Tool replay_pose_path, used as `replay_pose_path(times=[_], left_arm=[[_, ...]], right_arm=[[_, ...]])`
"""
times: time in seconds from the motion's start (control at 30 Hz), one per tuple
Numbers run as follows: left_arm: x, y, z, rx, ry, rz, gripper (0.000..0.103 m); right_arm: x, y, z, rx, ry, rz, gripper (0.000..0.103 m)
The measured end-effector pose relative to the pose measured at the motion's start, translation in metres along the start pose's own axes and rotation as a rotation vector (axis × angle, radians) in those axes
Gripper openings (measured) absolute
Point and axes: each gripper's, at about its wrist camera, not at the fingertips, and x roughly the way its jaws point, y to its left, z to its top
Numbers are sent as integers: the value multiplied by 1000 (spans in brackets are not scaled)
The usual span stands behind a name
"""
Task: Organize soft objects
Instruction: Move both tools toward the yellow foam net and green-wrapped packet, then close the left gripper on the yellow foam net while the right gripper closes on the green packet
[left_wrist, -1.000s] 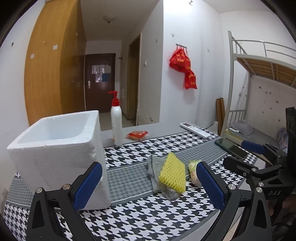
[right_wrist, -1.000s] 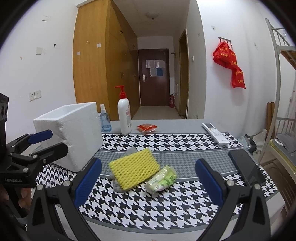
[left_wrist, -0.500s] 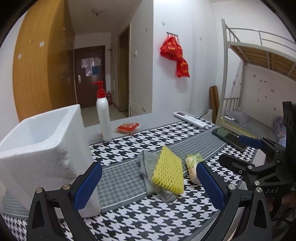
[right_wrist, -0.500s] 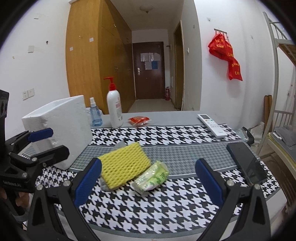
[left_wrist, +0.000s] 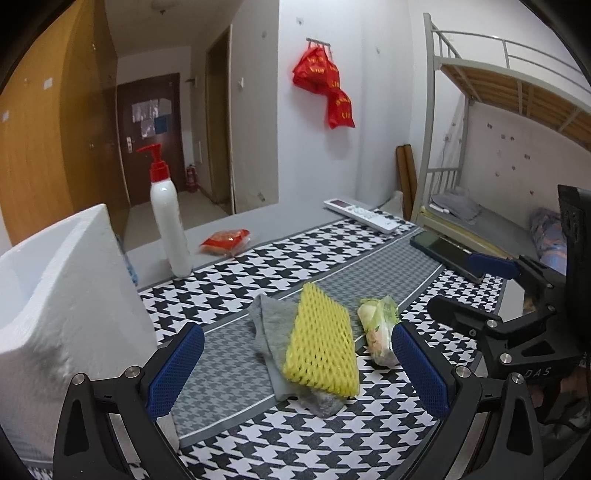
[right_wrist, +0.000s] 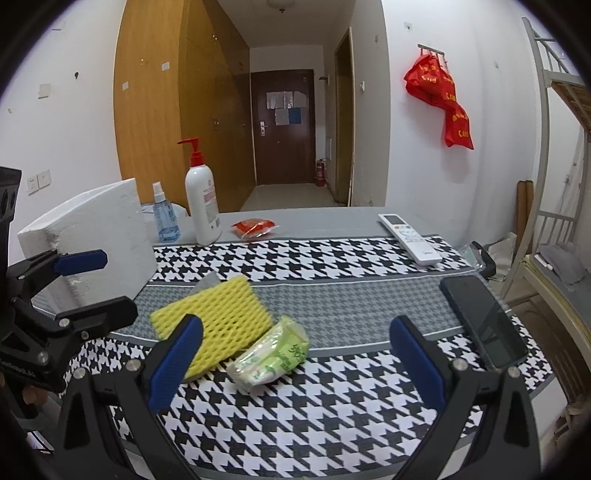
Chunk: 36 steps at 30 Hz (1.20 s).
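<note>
Both tools are hovering over the counter with jaws spread wide, gripping nothing. Left tool is sitting at bottom centre of its frame, blue pads framing the soft pile — yellow foam net is lying on top of a grey cloth, mid-frame, with a green-and-white tissue pack just beside it on the right. White foam box is standing at the left edge, open top facing up, apart from the pile. Right tool is at bottom centre of its own frame; the foam net and tissue pack are showing between its pads, left of centre, touching each other, cloth mostly hidden under the net. Behind, upper middle of the frame: white pump bottle, small blue spray bottle, red snack packet, white remote. Dark phone is lying at right — on the houndstooth mat.
</note>
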Motion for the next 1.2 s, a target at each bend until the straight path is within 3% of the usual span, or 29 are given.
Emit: replay_pose_path(times=[0.27, 0.5, 0.77, 0.83, 0.97, 1.2], left_arm=[[20, 0, 0, 10, 50, -23, 101], [39, -1, -5, 17, 122, -54, 95], [56, 1, -13, -4, 197, -78, 76], [57, 0, -15, 0, 201, -81, 64], [58, -3, -17, 12, 199, -96, 53], [56, -6, -21, 39, 178, -121, 22]], right_arm=[[8, -8, -4, 21, 17, -17, 102], [15, -9, -6, 44, 39, -7, 102], [24, -10, -8, 43, 67, -14, 102], [25, -10, -8, 45, 70, -15, 102], [28, -11, -9, 46, 81, -19, 102], [35, -10, -10, 46, 104, -15, 102]])
